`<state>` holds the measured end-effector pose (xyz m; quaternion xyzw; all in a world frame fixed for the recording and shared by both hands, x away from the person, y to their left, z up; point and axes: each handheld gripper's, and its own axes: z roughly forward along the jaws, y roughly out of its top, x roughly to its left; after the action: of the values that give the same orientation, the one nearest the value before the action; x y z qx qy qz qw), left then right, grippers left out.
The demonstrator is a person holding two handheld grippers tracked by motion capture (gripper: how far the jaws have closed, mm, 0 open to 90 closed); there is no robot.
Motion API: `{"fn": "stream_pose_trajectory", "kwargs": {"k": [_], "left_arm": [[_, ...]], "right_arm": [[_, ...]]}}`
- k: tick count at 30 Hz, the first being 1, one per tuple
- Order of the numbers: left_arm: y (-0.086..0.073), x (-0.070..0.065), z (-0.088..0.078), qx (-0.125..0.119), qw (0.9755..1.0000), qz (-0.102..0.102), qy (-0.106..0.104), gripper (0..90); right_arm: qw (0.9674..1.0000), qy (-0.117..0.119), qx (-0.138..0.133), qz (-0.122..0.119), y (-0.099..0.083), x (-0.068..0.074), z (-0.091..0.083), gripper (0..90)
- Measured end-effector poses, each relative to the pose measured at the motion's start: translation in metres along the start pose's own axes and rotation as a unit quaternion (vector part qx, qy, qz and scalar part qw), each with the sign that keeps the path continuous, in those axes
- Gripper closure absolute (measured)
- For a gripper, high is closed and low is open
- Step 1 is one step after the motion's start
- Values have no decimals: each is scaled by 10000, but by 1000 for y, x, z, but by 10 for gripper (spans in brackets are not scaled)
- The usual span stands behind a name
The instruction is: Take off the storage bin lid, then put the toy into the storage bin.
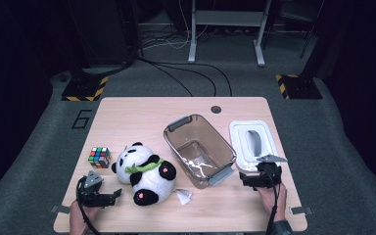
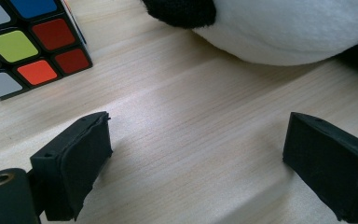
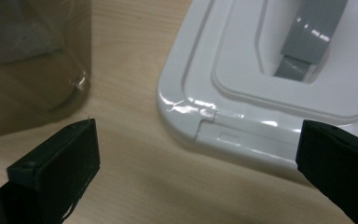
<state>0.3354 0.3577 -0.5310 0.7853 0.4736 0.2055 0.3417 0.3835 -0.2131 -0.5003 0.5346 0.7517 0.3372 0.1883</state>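
A panda plush (image 1: pixel 144 174) lies at the front left of the wooden table (image 1: pixel 142 112), with a colour cube (image 1: pixel 99 157) to its left. A clear brown bin (image 1: pixel 199 149) stands empty in the middle, and its white lid (image 1: pixel 253 143) with a grey handle lies flat to the right. My left gripper (image 1: pixel 115 195) rests open near the front edge, just left of the panda. In the left gripper view (image 2: pixel 196 163) the cube (image 2: pixel 23 46) and the panda (image 2: pixel 284 28) lie ahead. My right gripper (image 1: pixel 245 178) stands open (image 3: pixel 198 172) at the lid's (image 3: pixel 270 84) near corner, beside the bin (image 3: pixel 28 60).
A white tag (image 1: pixel 183 196) lies on the table by the panda's foot. A round cable hole (image 1: pixel 216 109) sits near the far edge. Behind the table, cables and stand legs (image 1: pixel 225 34) cross the grey floor.
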Motion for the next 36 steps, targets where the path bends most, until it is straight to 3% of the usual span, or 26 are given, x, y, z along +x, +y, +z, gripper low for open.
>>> {"fn": "stream_pose_trajectory", "kwargs": {"k": [12, 18, 26, 29, 36], "left_arm": [[0, 0, 0, -7, 10000, 7, 5, 75], [0, 0, 0, 5, 10000, 9, 6, 75], [0, -1, 0, -1, 10000, 14, -11, 76], [-1, -3, -2, 28, 9995, 230, -223, 76], [-1, -7, -1, 3, 9998, 133, -157, 73]], "right_arm": [[9996, 21, -74, -286, -26, 24, -1, 0], [9992, -25, 0, -403, -38, 25, 5, 0], [9990, -105, -36, -440, -40, 29, 6, 0], [9988, -81, -33, -485, -39, 29, 6, 0], [9987, -97, -27, -495, -39, 29, 6, 0]]}}
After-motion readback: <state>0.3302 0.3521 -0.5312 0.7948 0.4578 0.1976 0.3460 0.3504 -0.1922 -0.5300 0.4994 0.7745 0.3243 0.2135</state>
